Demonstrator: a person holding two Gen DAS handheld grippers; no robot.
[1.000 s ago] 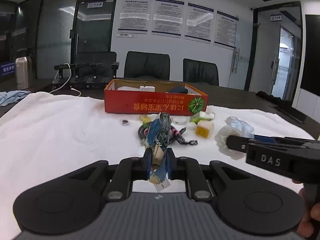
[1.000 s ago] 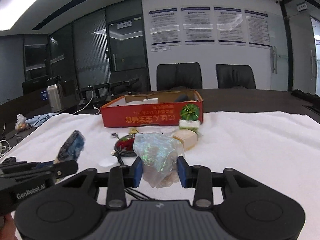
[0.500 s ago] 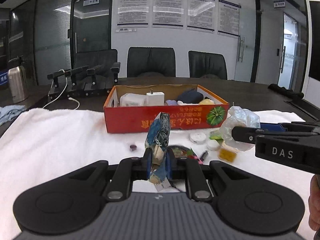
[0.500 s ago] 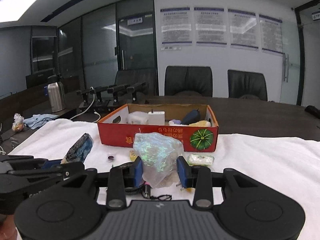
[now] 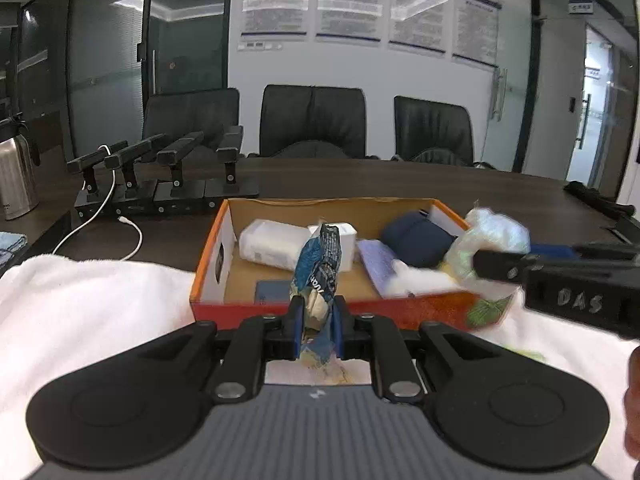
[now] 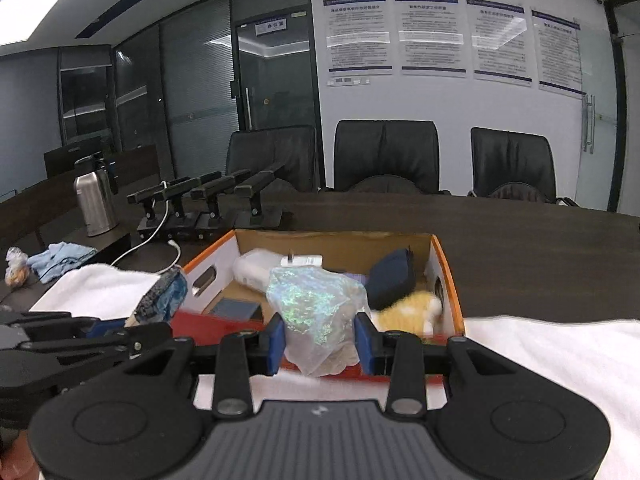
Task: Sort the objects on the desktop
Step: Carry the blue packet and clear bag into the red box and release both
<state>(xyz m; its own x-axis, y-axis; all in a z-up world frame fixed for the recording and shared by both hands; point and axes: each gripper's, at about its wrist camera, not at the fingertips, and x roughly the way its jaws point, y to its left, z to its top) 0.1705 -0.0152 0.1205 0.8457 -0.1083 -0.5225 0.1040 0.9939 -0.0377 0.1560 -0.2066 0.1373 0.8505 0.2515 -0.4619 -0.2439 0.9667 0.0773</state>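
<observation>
- While a second back the box (image 5: 400, 308) sat far across the towel (image 5: 80, 312), now right under both tongs, its inside open to view; loose clutter on the towel gone from sight below.
- Left gripper (image 5: 316, 320): pinching a blue wrapper (image 5: 320, 264), upright between the pads, same hold as before; tips at the box's near wall, wrapper over the front of the box.
- Right gripper (image 6: 320, 340): pinching a shiny clear bag (image 6: 316, 304), grip unchanged; bag bulging above the pads, hanging over the near wall.
- Seen from the left camera: right gripper beside the left one, its bag (image 5: 488, 240) over the right end of the box.
- In the box already: white pack (image 5: 272, 244), charger (image 5: 344, 240), dark pouch (image 5: 416, 240), purple item (image 5: 376, 260), yellow thing (image 6: 412, 312).
- Meaning for the task, by judgement: carry nearly done, both items in reach of the box; next, a little further in, then spreading each pair to drop.
- Risk: light wrapper or bag clinging to a pad, or falling on the near rim.
</observation>
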